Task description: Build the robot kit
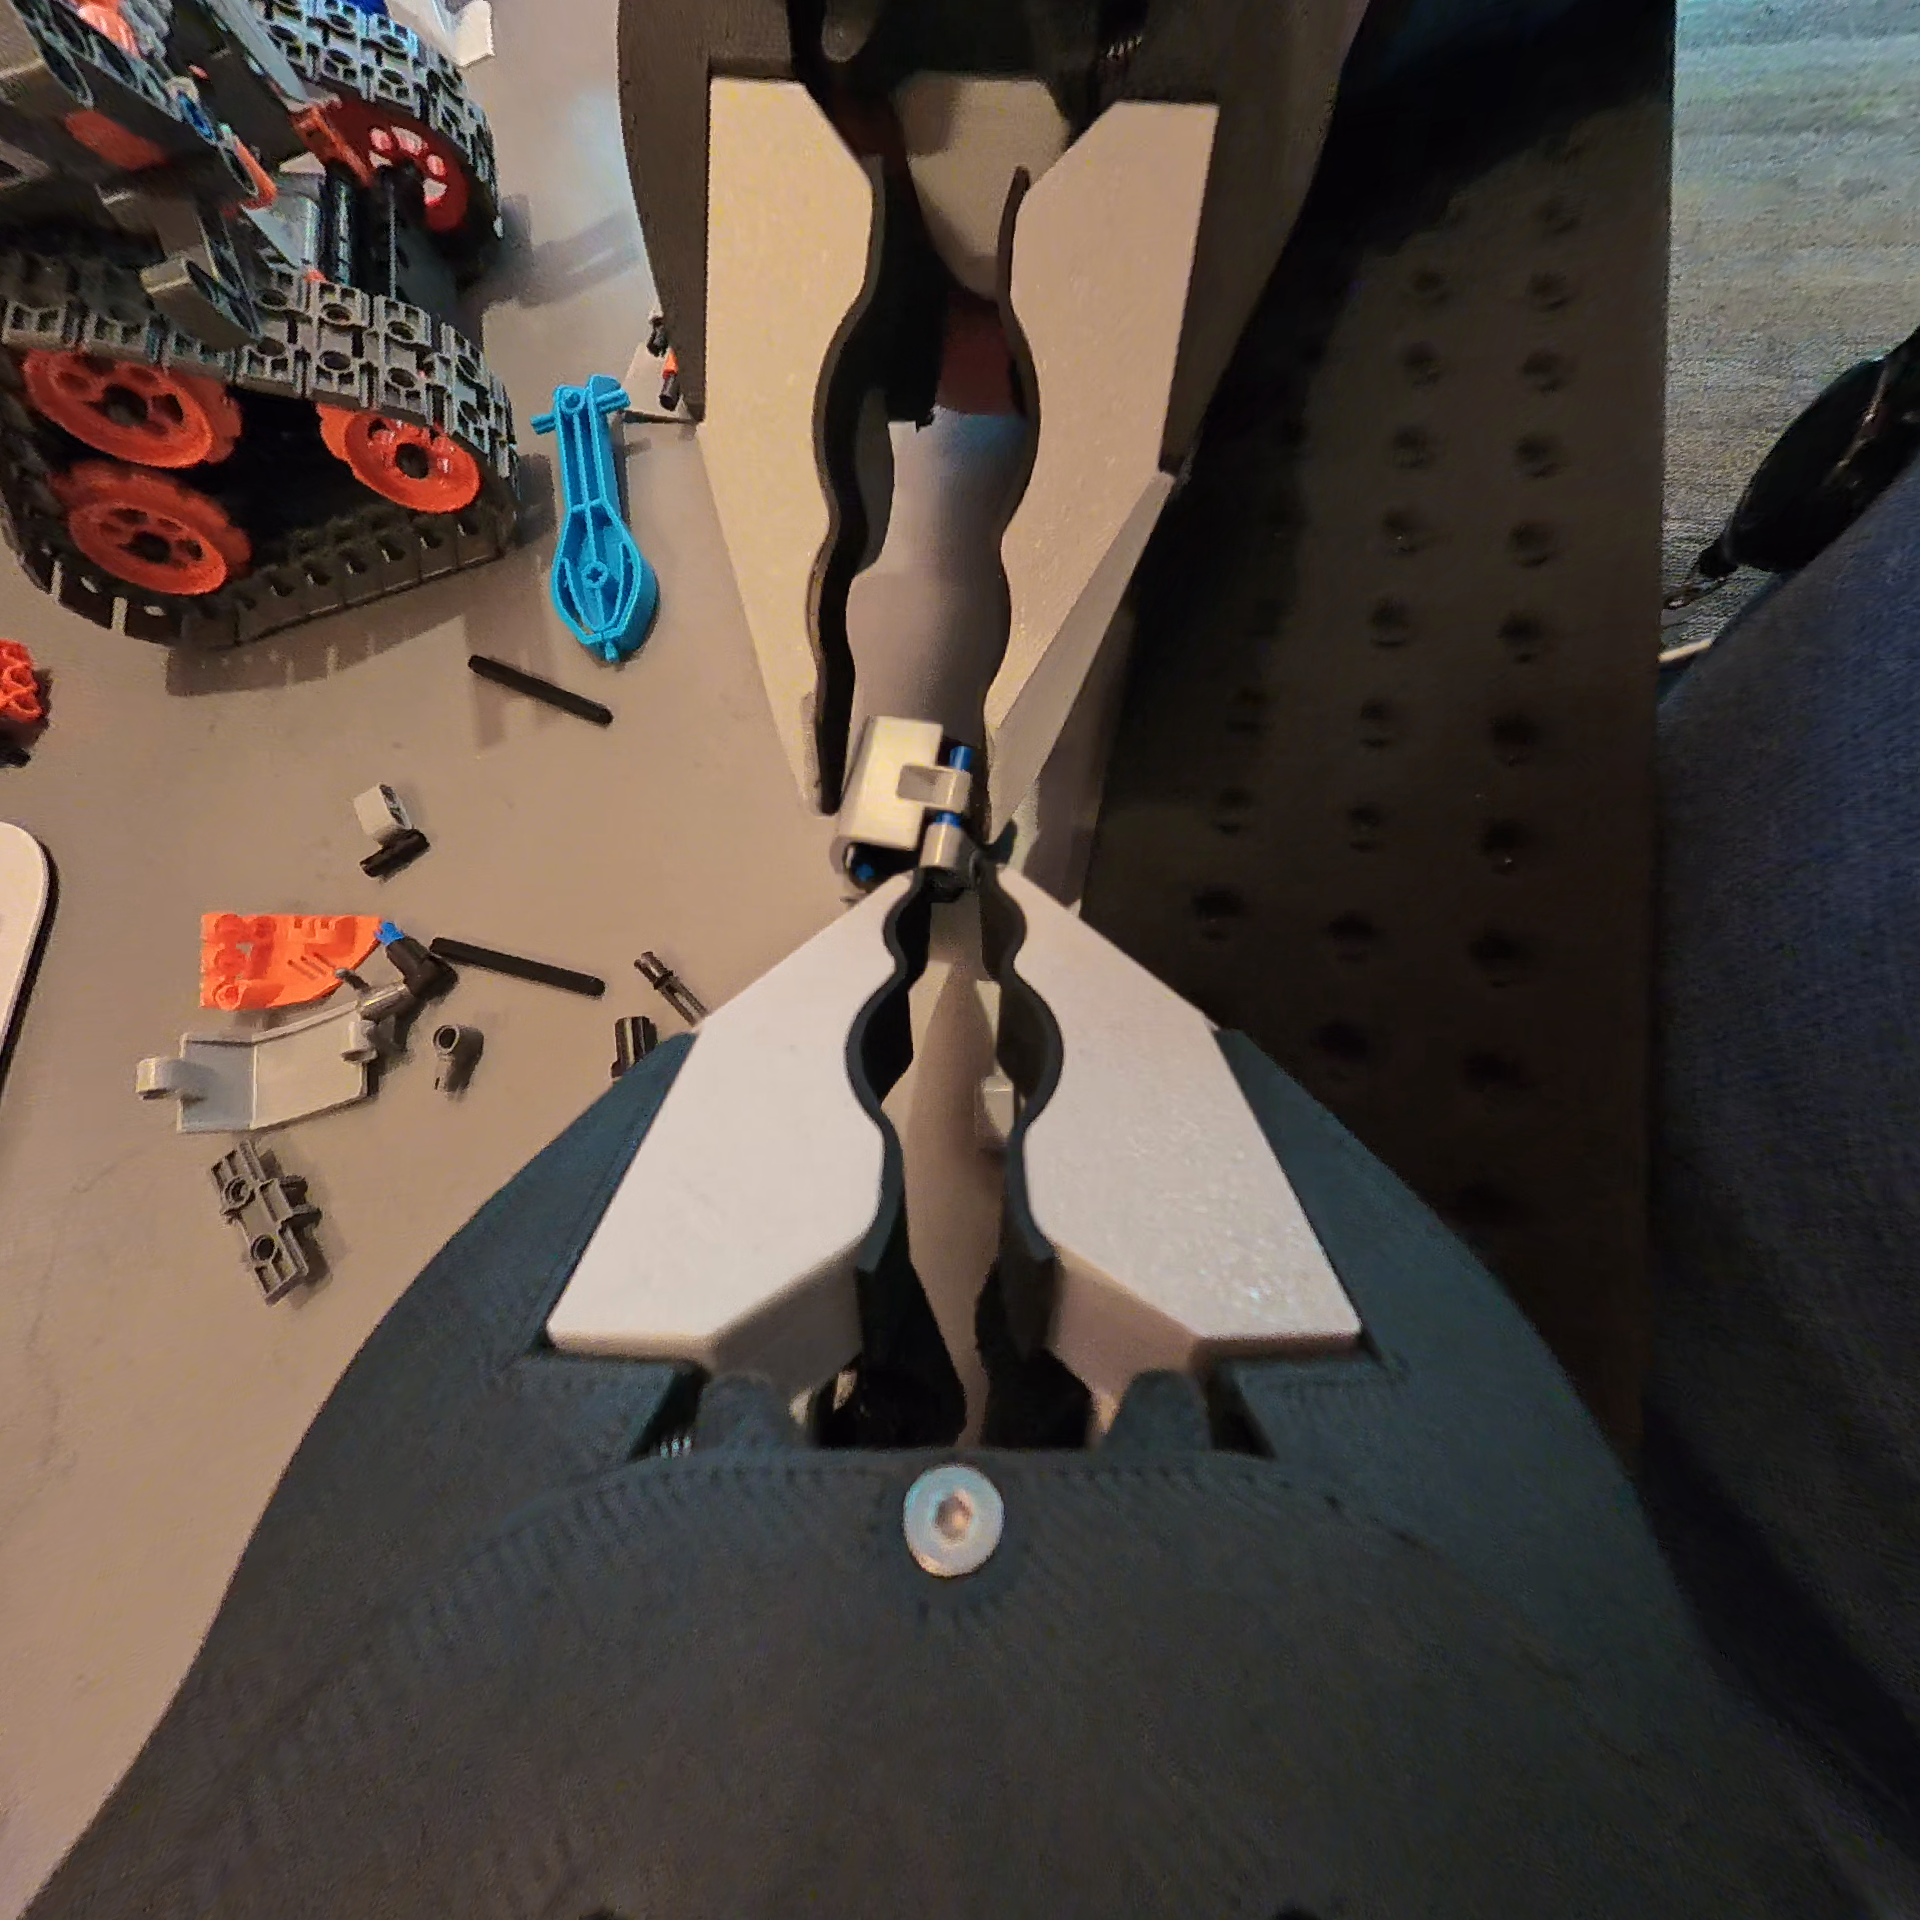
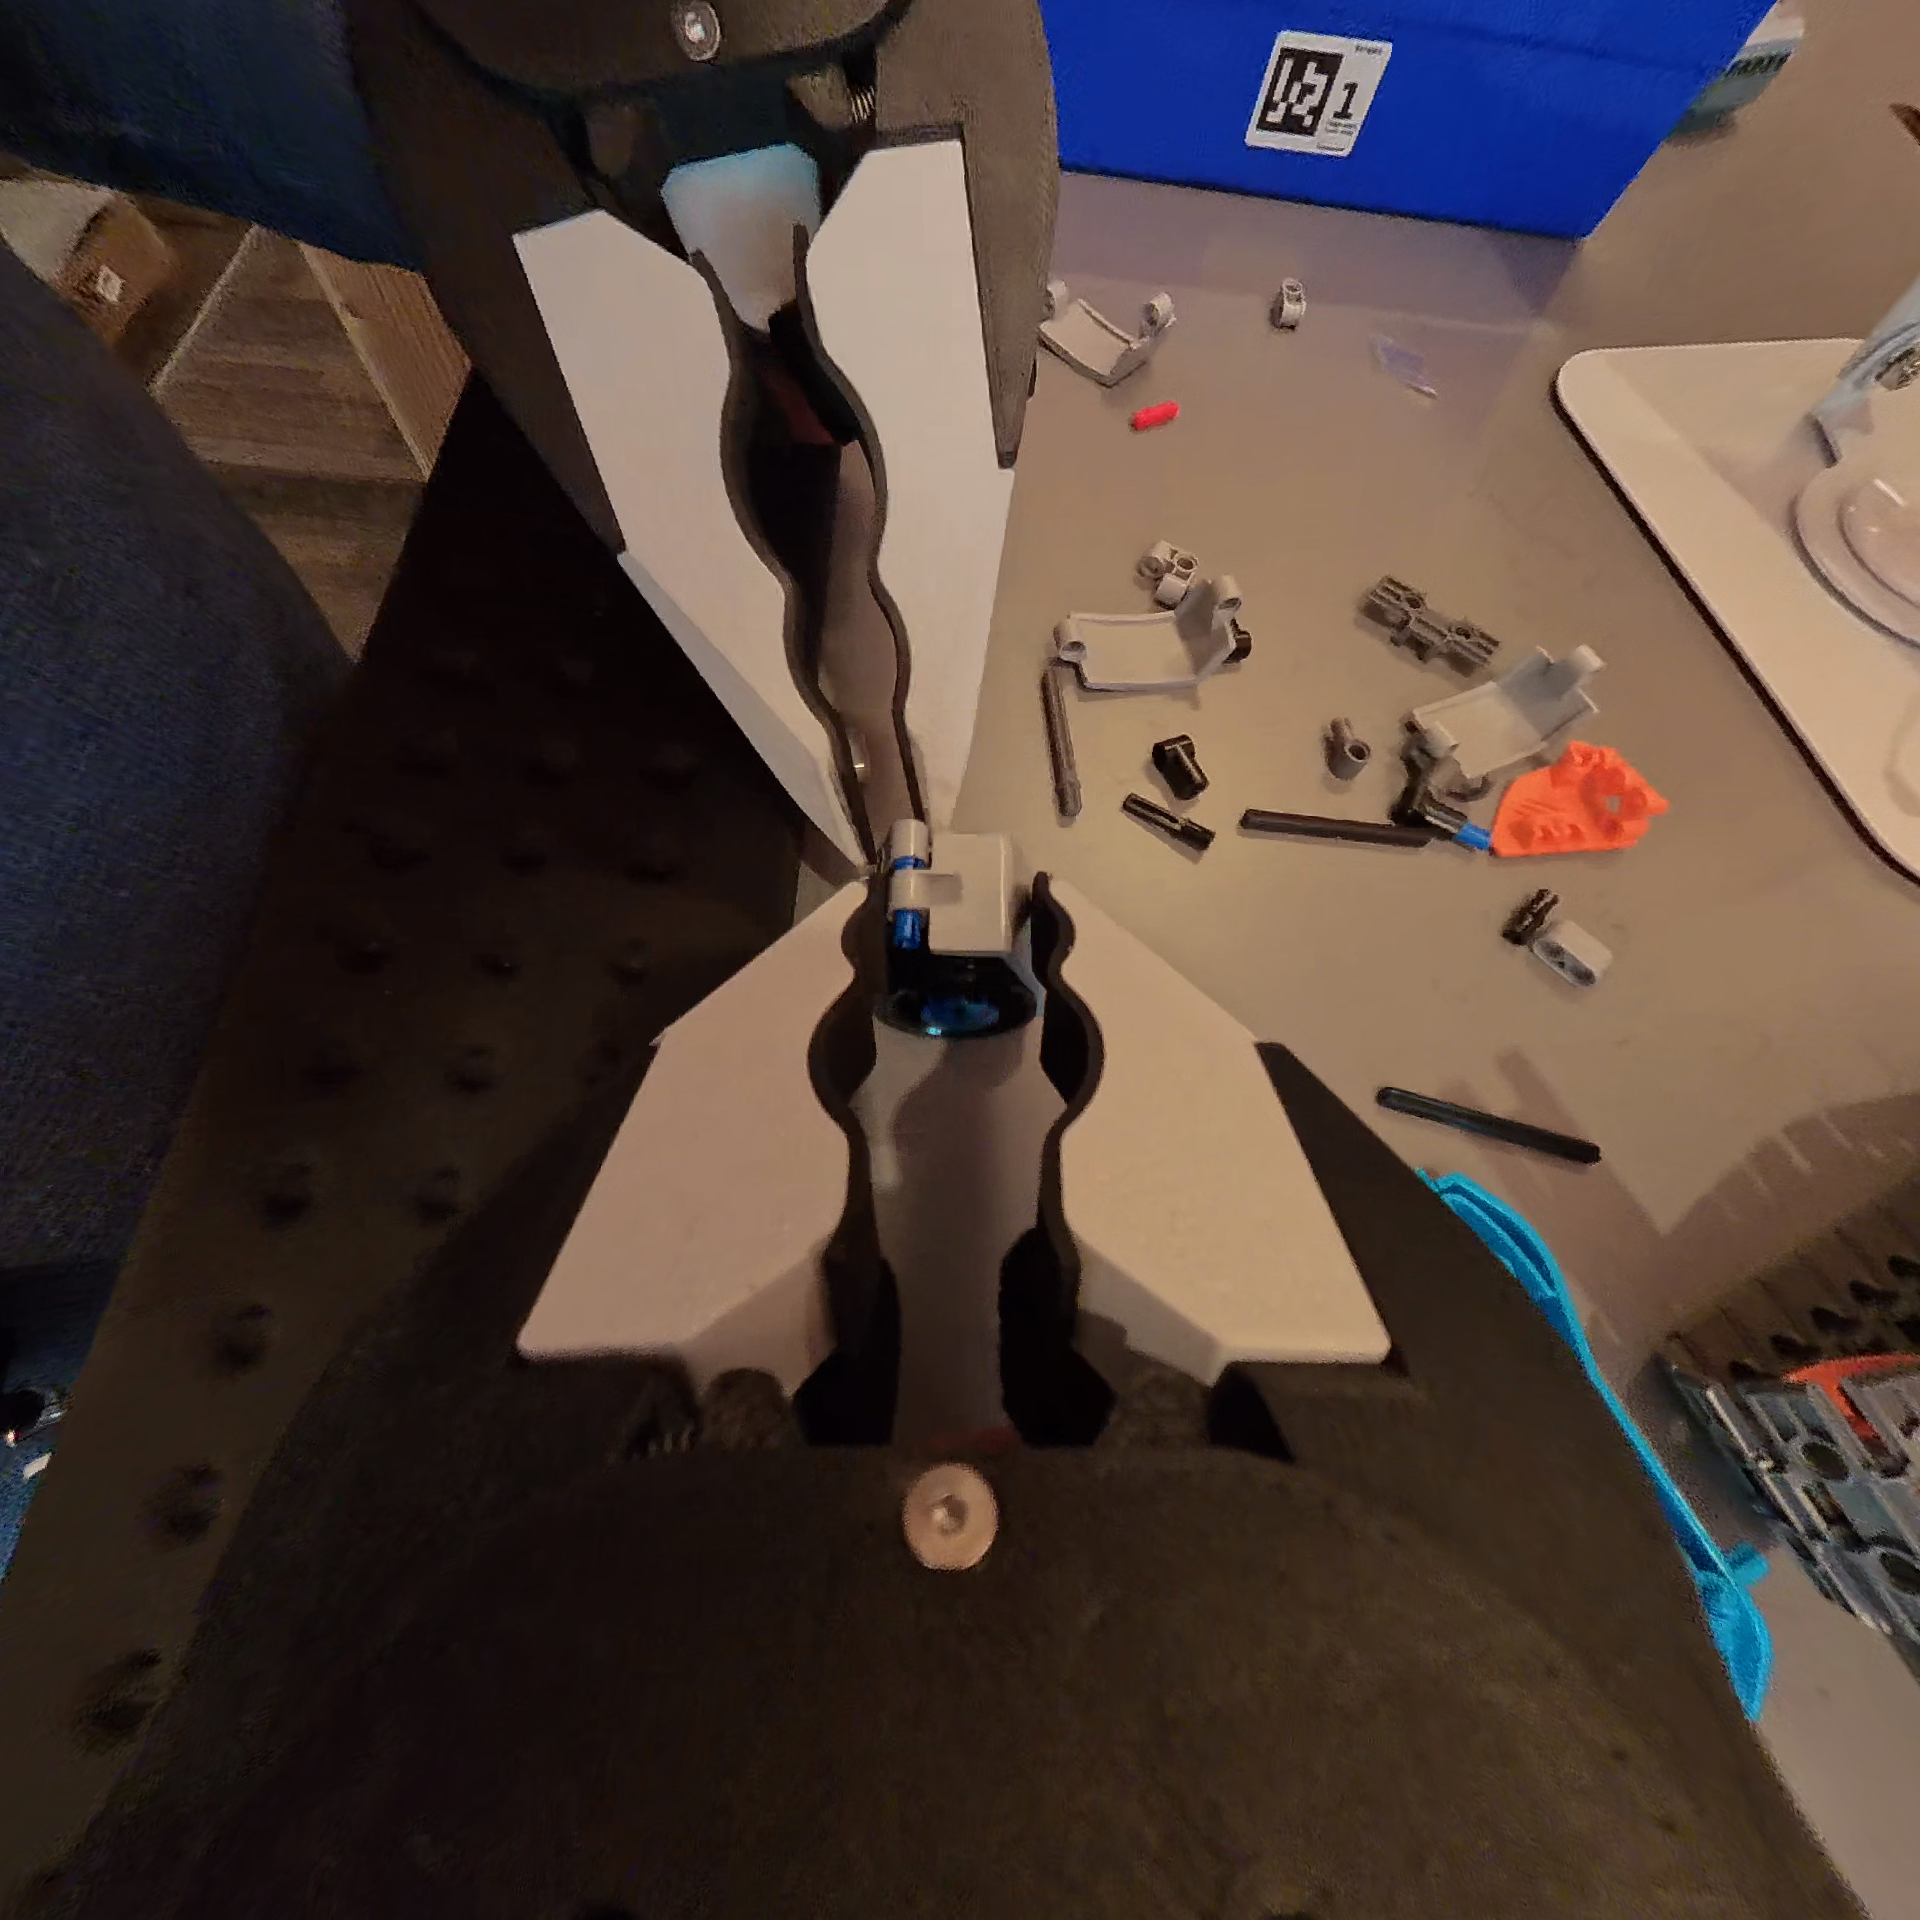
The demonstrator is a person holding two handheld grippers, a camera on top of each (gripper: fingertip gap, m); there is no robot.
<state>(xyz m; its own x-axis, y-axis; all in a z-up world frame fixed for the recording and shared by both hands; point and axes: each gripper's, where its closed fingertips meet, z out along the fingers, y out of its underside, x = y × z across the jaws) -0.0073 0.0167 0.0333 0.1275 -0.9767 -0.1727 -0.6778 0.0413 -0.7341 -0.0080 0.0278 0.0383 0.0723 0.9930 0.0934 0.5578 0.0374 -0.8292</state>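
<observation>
left gripper pinching grey block | right gripper clamps it | grey table

Tracked vehicle left of grippers (loose parts nearer), on table.

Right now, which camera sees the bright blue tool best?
The left wrist view: the whole blue tool lies flat on the table beside the tracked vehicle. The right wrist view shows only its edge, mostly hidden behind the gripper body.
</observation>
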